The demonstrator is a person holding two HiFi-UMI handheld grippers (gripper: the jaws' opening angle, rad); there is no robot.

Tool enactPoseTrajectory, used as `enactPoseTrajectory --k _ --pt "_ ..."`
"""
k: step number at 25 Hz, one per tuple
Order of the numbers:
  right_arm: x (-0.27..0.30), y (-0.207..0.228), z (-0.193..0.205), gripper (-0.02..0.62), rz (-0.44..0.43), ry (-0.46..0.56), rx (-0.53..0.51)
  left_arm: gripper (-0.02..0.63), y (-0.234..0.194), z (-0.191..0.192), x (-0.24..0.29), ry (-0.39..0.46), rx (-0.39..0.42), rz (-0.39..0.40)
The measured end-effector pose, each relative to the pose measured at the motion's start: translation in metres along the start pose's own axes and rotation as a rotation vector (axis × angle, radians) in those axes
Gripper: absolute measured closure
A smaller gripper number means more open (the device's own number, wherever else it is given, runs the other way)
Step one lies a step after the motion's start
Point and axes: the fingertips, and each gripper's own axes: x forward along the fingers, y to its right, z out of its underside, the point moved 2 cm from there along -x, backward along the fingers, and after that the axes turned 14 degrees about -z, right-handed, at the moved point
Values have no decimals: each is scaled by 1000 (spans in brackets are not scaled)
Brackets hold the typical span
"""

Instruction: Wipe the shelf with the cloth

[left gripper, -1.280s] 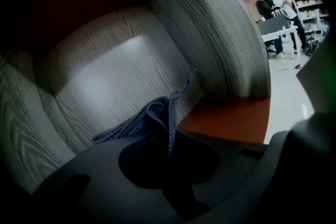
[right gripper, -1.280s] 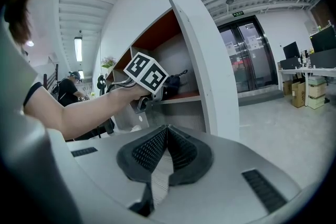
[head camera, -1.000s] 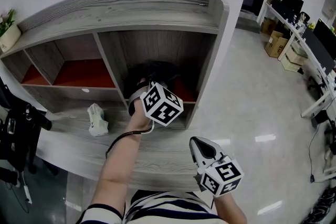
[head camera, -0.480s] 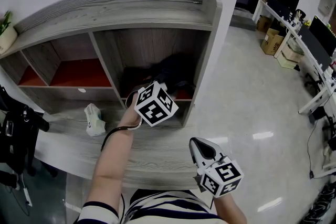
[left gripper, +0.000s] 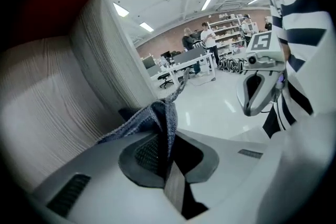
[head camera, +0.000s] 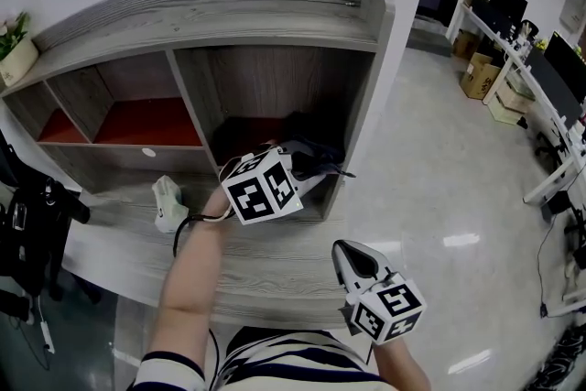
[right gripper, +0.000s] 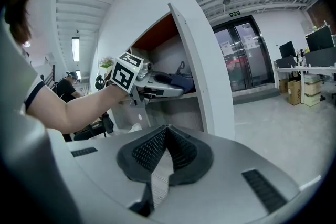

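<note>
Head view: the shelf (head camera: pixel 229 9) stands against the wall, and places below are given relative to it.
Left gripper (head camera: pixel 307 171): at the mouth of the shelf's right compartment, jaws clenched on the cloth (head camera: pixel 316 151).
Cloth: dark and bunched, at that compartment's front right edge and partly over its lip.
Right gripper (head camera: pixel 352 254): well out in front of the shelf, jaws pressed together on nothing.
Risk: only a narrow fold looks pinched, so dragging it along the board could pull it free. The gripper shell could also scrape the side panel.
Hidden: the compartment floor under the cloth is dark, so contact with it cannot be told. The white lump (head camera: pixel 167 201) on the ledge left of the compartment is unidentifiable.
</note>
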Motion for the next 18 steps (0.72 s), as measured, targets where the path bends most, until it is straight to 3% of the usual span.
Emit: enactPoseTrajectory --k 9,18 --pt "15 -12 -1 569 -70 -16 -20 571 19 -3 -31 24 35 29" --pt "33 -23 -3 569 -162 -36 -39 571 9 -6 -74 120 -69 -182"
